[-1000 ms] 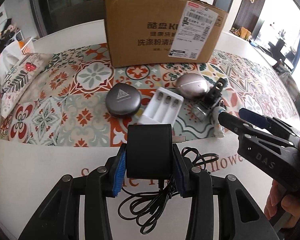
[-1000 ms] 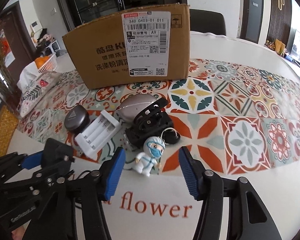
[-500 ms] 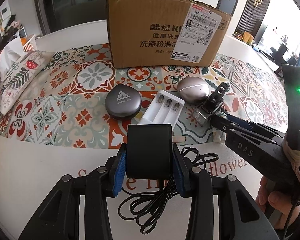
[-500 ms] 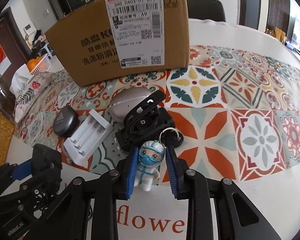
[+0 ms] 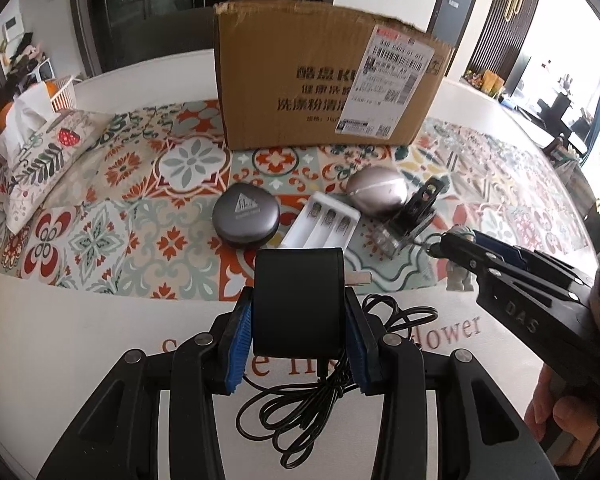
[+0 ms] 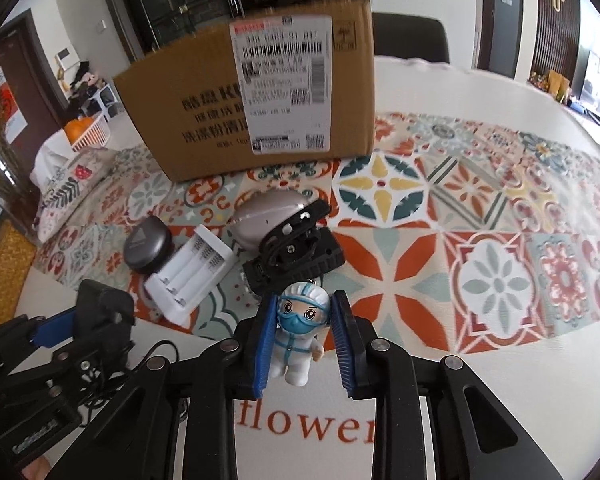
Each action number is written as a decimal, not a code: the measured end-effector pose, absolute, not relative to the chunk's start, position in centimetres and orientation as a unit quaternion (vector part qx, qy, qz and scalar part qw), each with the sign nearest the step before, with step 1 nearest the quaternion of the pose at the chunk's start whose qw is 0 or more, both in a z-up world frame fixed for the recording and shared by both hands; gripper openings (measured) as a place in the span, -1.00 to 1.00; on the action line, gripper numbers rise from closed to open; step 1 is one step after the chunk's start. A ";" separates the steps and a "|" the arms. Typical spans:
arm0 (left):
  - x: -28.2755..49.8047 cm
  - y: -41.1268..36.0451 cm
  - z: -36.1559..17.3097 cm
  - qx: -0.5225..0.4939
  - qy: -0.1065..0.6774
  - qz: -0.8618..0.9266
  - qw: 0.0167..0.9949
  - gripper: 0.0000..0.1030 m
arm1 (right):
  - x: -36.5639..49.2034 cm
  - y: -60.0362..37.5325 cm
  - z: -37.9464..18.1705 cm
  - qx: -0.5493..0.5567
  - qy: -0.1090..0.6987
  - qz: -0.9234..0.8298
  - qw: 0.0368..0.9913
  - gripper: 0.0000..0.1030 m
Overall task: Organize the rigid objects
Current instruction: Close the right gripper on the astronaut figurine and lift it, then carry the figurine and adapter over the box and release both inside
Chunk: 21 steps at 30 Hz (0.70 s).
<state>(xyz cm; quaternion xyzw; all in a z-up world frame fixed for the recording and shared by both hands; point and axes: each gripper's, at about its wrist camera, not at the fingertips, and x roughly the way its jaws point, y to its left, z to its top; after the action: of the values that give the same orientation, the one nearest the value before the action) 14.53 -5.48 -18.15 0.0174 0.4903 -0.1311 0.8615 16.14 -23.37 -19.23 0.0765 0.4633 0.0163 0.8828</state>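
Note:
My left gripper (image 5: 298, 312) is shut on a black power adapter (image 5: 298, 300), whose thin black cable (image 5: 324, 400) hangs in loops over the white table. My right gripper (image 6: 304, 316) is shut on a small figurine (image 6: 300, 336) in a white suit with a blue mask, its blue pads pressing the head from both sides. The left wrist view shows that figurine (image 5: 460, 280) under the right gripper (image 5: 456, 242) at the mat's near edge. At the lower left of the right wrist view, the left gripper (image 6: 100, 312) holds the adapter (image 6: 104, 300).
A cardboard box (image 5: 328, 88) stands at the back of the patterned mat (image 5: 140, 216). In front of it lie a dark round case (image 5: 246, 216), a white battery charger (image 5: 320, 226), a silver oval case (image 5: 376, 192) and a black clip mount (image 6: 296, 248). A floral pouch (image 5: 32, 160) lies at far left.
The right gripper moved forward around the figurine and its jaws went from wide open to shut on it. The left gripper kept still with the adapter.

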 end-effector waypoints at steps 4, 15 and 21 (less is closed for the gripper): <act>14.4 -5.5 -16.8 0.014 0.475 -0.136 0.869 -0.21 | 15.4 -23.3 -17.1 0.076 0.447 0.022 0.891 -0.46; 14.5 -5.3 -12.7 0.012 0.432 -0.143 0.890 -0.21 | 14.0 -22.4 -12.1 0.064 0.403 0.031 0.913 -0.46; 15.0 -5.1 -10.0 0.014 0.406 -0.149 0.902 -0.21 | 13.8 -22.0 -9.6 0.056 0.379 0.032 0.923 -0.46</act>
<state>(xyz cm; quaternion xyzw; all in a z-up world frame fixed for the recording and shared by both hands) 15.01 -5.13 -9.98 0.0140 0.4056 -0.1490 0.9017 13.79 -21.97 -9.57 0.0560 0.3787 0.0318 0.9233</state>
